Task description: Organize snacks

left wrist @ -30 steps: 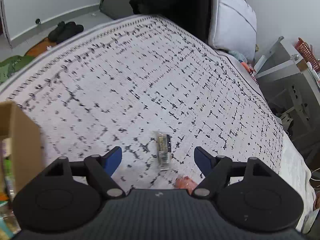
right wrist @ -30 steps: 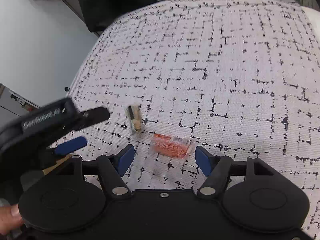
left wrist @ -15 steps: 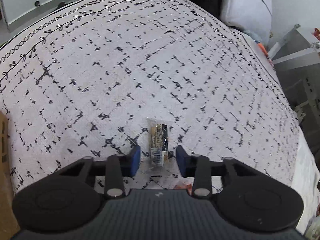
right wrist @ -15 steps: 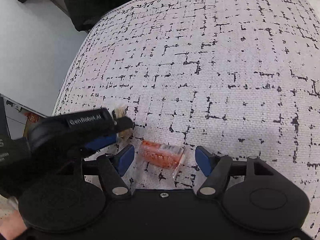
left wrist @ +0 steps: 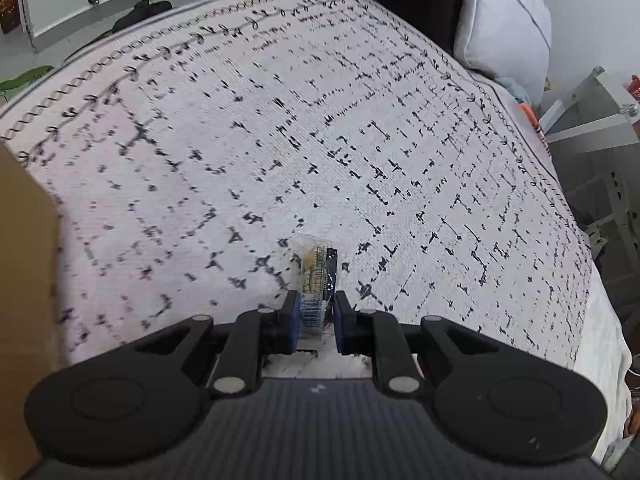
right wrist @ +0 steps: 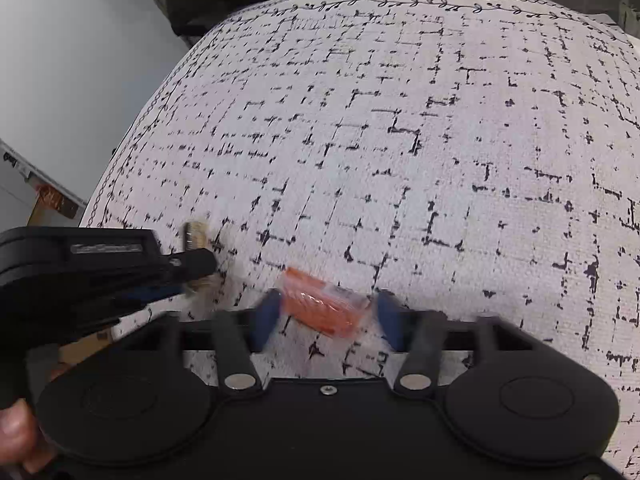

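Clamping my left tool (left wrist: 315,314) on the near end of a clear-wrapped snack bar (left wrist: 317,270), I had its blue pads pressed against both sides of the wrapper at lower centre of the left wrist view. The bar's far end pointed up the frame over the patterned bedspread (left wrist: 280,120); I could not tell whether it touched the fabric. A cardboard box (left wrist: 24,280) edge filled the left margin. My right tool (right wrist: 324,316) stood spread wide, its blurred blue fingers either side of an orange snack packet (right wrist: 320,306) lying on the bedspread at lower centre of the right wrist view, not touching it as far as the blur showed.
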Motion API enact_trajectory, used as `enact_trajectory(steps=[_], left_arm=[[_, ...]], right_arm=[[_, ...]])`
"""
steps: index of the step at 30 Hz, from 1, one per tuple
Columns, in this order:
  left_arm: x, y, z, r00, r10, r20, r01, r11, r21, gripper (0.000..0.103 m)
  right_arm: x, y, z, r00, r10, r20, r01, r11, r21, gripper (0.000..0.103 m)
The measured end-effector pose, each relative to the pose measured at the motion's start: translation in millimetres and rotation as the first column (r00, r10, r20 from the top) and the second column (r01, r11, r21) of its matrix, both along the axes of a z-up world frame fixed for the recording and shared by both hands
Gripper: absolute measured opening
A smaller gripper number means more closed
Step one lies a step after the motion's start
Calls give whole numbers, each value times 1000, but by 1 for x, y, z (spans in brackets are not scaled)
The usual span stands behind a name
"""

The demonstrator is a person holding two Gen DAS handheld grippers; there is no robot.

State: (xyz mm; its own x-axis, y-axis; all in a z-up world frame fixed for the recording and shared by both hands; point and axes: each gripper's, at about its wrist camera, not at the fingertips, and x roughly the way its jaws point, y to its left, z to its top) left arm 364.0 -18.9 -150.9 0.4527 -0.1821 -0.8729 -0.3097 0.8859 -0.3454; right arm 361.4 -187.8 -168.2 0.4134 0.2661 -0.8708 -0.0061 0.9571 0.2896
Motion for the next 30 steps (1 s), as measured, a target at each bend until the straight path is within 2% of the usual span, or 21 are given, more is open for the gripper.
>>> enact_trajectory(steps=[3,6,7,10,19,22,23,24,26,30], left_arm=[[-13,8,14,1000,6,15,-6,1000,-2,17],[-27,16,28,999,9,38,-9,1000,-5,17],[-31,18,33,999,8,46,-8,1000,-4,17],[-46,29,45,998,22,63,-21,1000,-5,16],[-90,59,79,992,53,112,-52,999,-13,17],[-99,66,85,990,59,126,-59,998,-8,17],[-102,68,87,990,64,130,-63,998,-6,17],[-104,71,87,989,69,130,-69,998,-6,17],[-107,76,87,988,84,129,-84,996,-3,17],[-110,86,84,987,102,124,-104,995,8,17]], right_arm=[[-6,-1,4,1000,5,-18,-5,1000,17,27],[-13,3,15,1000,28,5,-28,999,18,7],[-15,3,18,999,35,16,-35,999,23,3],[-24,5,30,998,47,47,-48,998,33,0],[-50,11,63,990,55,131,-61,997,44,0],[-47,16,66,986,72,153,-75,997,18,6],[-46,17,66,985,76,157,-79,997,10,13],[-46,17,66,985,79,156,-80,997,4,25],[-47,17,65,983,83,163,-83,997,-9,37],[-44,19,60,981,101,164,-97,995,-34,43]])
